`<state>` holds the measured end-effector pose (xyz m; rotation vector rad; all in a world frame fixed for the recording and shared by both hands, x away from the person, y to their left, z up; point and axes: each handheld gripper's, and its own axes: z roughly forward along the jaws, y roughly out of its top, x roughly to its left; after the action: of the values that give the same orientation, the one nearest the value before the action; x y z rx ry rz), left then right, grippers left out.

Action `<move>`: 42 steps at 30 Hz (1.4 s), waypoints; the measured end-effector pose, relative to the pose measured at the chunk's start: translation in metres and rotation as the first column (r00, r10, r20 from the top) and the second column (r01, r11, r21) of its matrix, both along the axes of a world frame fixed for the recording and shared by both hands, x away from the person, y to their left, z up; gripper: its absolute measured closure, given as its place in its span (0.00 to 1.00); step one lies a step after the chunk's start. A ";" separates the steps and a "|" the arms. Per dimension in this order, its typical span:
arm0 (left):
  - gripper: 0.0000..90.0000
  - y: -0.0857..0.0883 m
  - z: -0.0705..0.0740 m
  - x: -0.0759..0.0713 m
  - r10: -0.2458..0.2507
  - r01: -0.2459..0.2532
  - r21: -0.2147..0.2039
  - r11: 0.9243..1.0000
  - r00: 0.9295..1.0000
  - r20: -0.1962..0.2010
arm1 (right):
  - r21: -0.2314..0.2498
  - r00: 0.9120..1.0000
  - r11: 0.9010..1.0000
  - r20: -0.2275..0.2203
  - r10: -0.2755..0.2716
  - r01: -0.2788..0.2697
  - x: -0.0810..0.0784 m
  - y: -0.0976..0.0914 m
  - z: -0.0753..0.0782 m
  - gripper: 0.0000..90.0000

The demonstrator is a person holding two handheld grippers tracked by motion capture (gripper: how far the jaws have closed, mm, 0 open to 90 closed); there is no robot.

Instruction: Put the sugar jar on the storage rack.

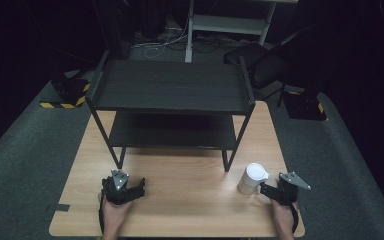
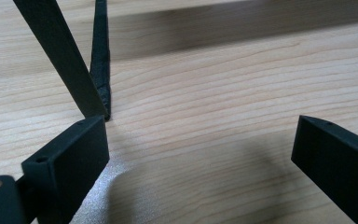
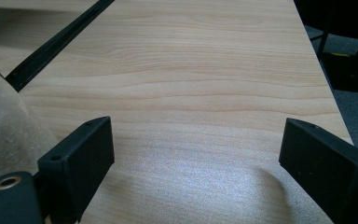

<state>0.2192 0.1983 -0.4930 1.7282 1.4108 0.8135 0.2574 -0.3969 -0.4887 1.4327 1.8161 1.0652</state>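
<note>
Both forearms enter from the near edge of the wooden table [image 1: 180,200], each hand wrapped around a gripper and resting low on the tabletop. Left hand [image 1: 114,212] holds the left gripper [image 1: 141,186] at the near-left, pointed toward the right and slightly forward; in the left gripper view its jaws stand wide apart with bare wood between them, and the front leg of the black two-tier shelf [image 1: 172,95] [image 2: 63,56] sits just beyond the left jaw. Right hand [image 1: 283,216] holds the right gripper [image 1: 263,188] at the near-right, pointed left toward a white lidded cup [image 1: 252,178]. The cup stands upright just in front of the shelf's right front leg, close beside the gripper tips. In the right gripper view the jaws are spread wide, nothing between them; the cup [image 3: 2,126] shows blurred outside the left jaw.
</note>
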 end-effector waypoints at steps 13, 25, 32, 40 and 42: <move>0.05 0.000 0.000 0.000 0.001 -0.001 0.000 1.000 1.000 -0.002 | -0.005 1.000 1.000 0.006 -0.007 0.007 -0.001 0.001 0.000 0.09; 0.05 0.000 0.000 0.000 -0.001 0.001 -0.003 1.000 1.000 -0.004 | -0.008 1.000 1.000 -0.001 -0.029 0.029 -0.004 0.002 0.002 0.11; 0.05 0.001 0.000 0.000 -0.005 0.005 -0.003 1.000 1.000 -0.002 | -0.057 1.000 0.998 -0.008 -0.026 0.025 -0.010 0.006 0.004 0.10; 0.05 0.001 0.000 0.000 -0.010 0.010 -0.001 1.000 1.000 0.000 | -0.033 1.000 0.999 -0.014 -0.005 0.005 -0.031 -0.009 0.006 0.09; 0.05 0.001 0.000 0.000 -0.011 0.011 0.000 1.000 1.000 0.000 | -0.024 1.000 1.000 -0.012 0.003 -0.003 -0.036 -0.011 0.006 0.08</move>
<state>0.2193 0.1992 -0.4929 1.7343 1.4001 0.8072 0.2212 -0.4084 -0.4831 1.4257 1.8342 1.0344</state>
